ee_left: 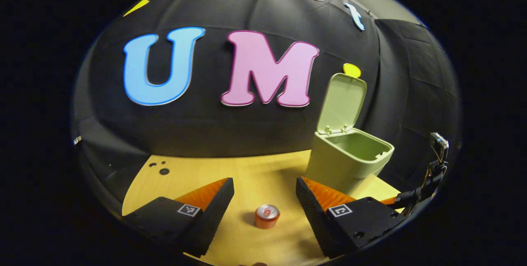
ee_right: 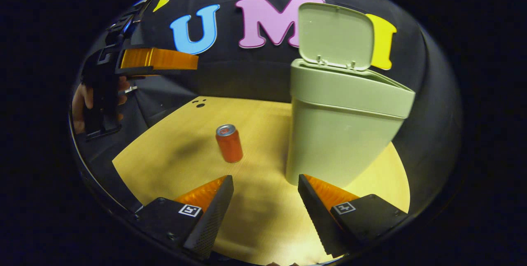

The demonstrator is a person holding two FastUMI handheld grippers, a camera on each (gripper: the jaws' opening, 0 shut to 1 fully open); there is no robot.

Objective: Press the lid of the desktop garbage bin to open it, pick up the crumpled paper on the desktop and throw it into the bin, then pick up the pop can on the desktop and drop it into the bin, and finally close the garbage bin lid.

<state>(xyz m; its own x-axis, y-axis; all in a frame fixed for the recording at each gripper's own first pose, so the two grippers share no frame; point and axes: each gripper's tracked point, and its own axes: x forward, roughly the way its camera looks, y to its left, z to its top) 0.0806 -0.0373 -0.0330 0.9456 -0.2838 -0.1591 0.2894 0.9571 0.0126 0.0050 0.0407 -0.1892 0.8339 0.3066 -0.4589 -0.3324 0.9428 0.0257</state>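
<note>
a: why is the left gripper (ee_left: 264, 194) sitting so high over the pop can (ee_left: 266, 215)?

b: it looks down on it. in the left gripper view the can stands upright at the bottom centre of the frame, between the two spread fingers and below them, touching neither. the jaws are released and hold nothing. i judge that's a line-up for a grasp from above.

a: and the bin?

b: the garbage bin (ee_right: 341, 134) fills the right half of the right gripper view, its lid (ee_right: 335, 35) tipped up and back at the top of the frame, so the mouth is free for a drop. no crumpled paper lies on the desktop (ee_right: 173, 155); my guess is that it's already inside, though the inside isn't fully visible.

a: the right gripper (ee_right: 265, 200)?

b: also released and empty, low at the bottom of its frame, aimed between the can and the bin. probably waiting for the lid.

a: anything else there?

b: at the upper left of that view, the other gripper from the side, with a hand (ee_right: 82, 105) on its grip.

a: and the surface?

b: pale wood grain, smooth, with a few small dark holes (ee_right: 199, 102) near its far edge. black cloth walls close in behind and to the sides.
</note>
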